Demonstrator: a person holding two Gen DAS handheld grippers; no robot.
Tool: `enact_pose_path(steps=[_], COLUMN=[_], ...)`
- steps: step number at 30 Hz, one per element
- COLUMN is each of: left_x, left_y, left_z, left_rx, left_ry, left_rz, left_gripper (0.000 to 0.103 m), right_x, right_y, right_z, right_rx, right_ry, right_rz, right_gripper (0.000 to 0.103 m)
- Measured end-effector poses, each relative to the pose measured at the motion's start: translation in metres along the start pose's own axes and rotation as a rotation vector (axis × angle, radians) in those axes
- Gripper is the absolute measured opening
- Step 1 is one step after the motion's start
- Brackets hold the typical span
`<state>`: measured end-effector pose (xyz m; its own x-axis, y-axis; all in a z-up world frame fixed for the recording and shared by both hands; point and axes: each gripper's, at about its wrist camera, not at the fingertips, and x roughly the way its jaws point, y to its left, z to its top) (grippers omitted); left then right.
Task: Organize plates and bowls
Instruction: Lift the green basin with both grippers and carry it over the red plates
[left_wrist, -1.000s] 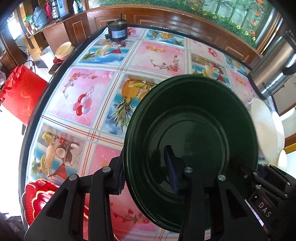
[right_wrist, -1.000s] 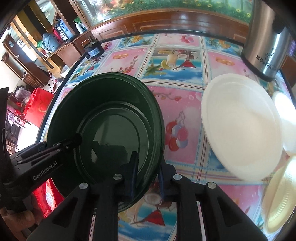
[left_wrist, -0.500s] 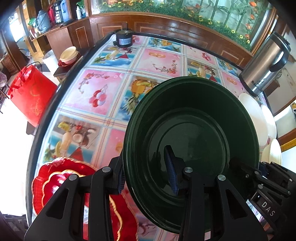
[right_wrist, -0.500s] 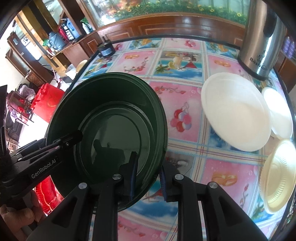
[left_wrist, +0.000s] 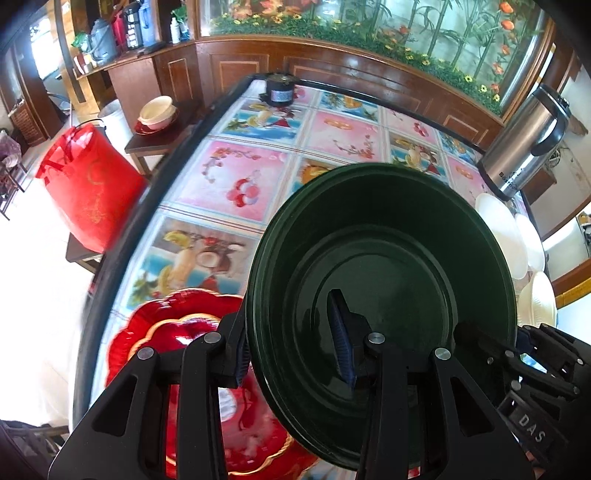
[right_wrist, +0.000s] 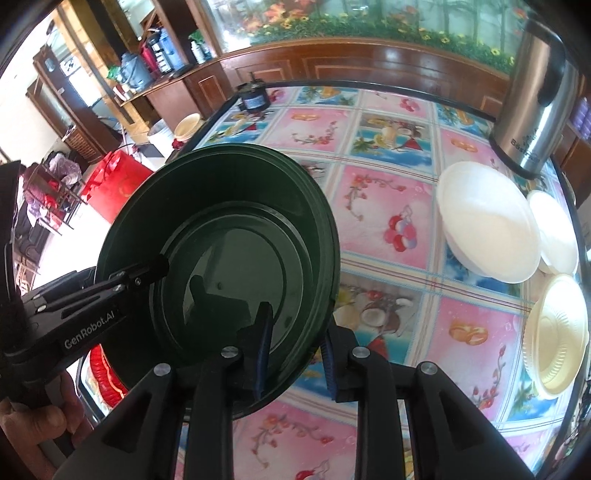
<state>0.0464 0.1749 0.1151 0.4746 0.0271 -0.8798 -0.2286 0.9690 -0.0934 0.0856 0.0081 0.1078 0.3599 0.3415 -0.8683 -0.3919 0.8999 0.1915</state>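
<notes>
A stack of dark green bowls (left_wrist: 388, 266) hangs tilted above the patterned table. My left gripper (left_wrist: 291, 350) is shut on its near left rim, one pad inside and one outside. My right gripper (right_wrist: 295, 354) straddles the stack's (right_wrist: 229, 236) right rim. Its jaws are opening, and a sliver of tablecloth shows between the rim and the outer pad. A red scalloped plate (left_wrist: 184, 343) lies on the table below the stack, near the left edge. To the right rest a large white plate (right_wrist: 484, 221), a smaller white one (right_wrist: 557, 232) and a cream ribbed plate (right_wrist: 554, 336).
A steel thermos (right_wrist: 535, 103) stands at the back right and a small black motor (left_wrist: 279, 90) at the far edge. Off the table's left side are a red bag (left_wrist: 85, 184) and a stool with bowls (left_wrist: 157, 114). A hand (right_wrist: 29, 417) holds the left gripper.
Both grippers have lifted the green stack and carried it toward the near left of the table, so the red plate now shows beneath. The right jaws have widened.
</notes>
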Motion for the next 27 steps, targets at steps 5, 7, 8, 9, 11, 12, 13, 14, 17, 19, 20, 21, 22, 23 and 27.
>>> enact_pose_path(steps=[5, 7, 8, 9, 11, 12, 13, 14, 17, 19, 20, 21, 22, 23, 27], left_x=[-0.011, -0.015, -0.017, -0.019, -0.023, -0.025, -0.026, -0.028, -0.032, -0.031, -0.031, -0.030, -0.029, -0.029, -0.023], left_y=[0.022, 0.032, 0.036, 0.040, 0.050, 0.054, 0.058, 0.064, 0.075, 0.084, 0.087, 0.090, 0.094, 0.097, 0.111], left_z=[-0.009, -0.013, -0.014, -0.016, -0.021, -0.023, -0.025, -0.028, -0.036, -0.043, -0.045, -0.048, -0.052, -0.055, -0.070], left_rx=[-0.013, -0.024, -0.027, -0.030, -0.039, -0.043, -0.046, -0.050, -0.061, -0.069, -0.074, -0.076, -0.077, -0.078, -0.092], left_ry=[-0.009, -0.011, -0.013, -0.015, -0.017, -0.017, -0.017, -0.017, -0.018, -0.010, -0.005, 0.000, 0.005, 0.011, 0.041], left_rz=[0.016, 0.021, 0.026, 0.030, 0.034, 0.035, 0.036, 0.039, 0.045, 0.052, 0.053, 0.057, 0.062, 0.065, 0.068], left_gripper=[0.037, 0.037, 0.037, 0.037, 0.037, 0.037, 0.037, 0.037, 0.037, 0.037, 0.037, 0.037, 0.037, 0.037, 0.037], right_x=[0.001, 0.002, 0.003, 0.005, 0.005, 0.005, 0.005, 0.006, 0.006, 0.008, 0.010, 0.011, 0.013, 0.016, 0.023], right_y=[0.027, 0.035, 0.038, 0.044, 0.053, 0.058, 0.063, 0.067, 0.081, 0.091, 0.095, 0.099, 0.102, 0.106, 0.119], right_z=[-0.003, -0.004, -0.004, -0.004, -0.006, -0.007, -0.008, -0.008, -0.012, -0.016, -0.018, -0.020, -0.022, -0.024, -0.033], right_rx=[-0.045, -0.056, -0.061, -0.070, -0.089, -0.098, -0.107, -0.114, -0.140, -0.161, -0.165, -0.170, -0.176, -0.185, -0.210], right_ry=[-0.003, -0.007, -0.005, 0.000, -0.002, -0.001, -0.001, 0.000, 0.004, 0.008, 0.012, 0.017, 0.022, 0.030, 0.050], right_rz=[0.010, 0.015, 0.019, 0.024, 0.029, 0.030, 0.030, 0.031, 0.033, 0.030, 0.032, 0.034, 0.033, 0.031, 0.029], right_gripper=[0.033, 0.033, 0.033, 0.033, 0.033, 0.033, 0.033, 0.033, 0.033, 0.033, 0.033, 0.033, 0.033, 0.033, 0.033])
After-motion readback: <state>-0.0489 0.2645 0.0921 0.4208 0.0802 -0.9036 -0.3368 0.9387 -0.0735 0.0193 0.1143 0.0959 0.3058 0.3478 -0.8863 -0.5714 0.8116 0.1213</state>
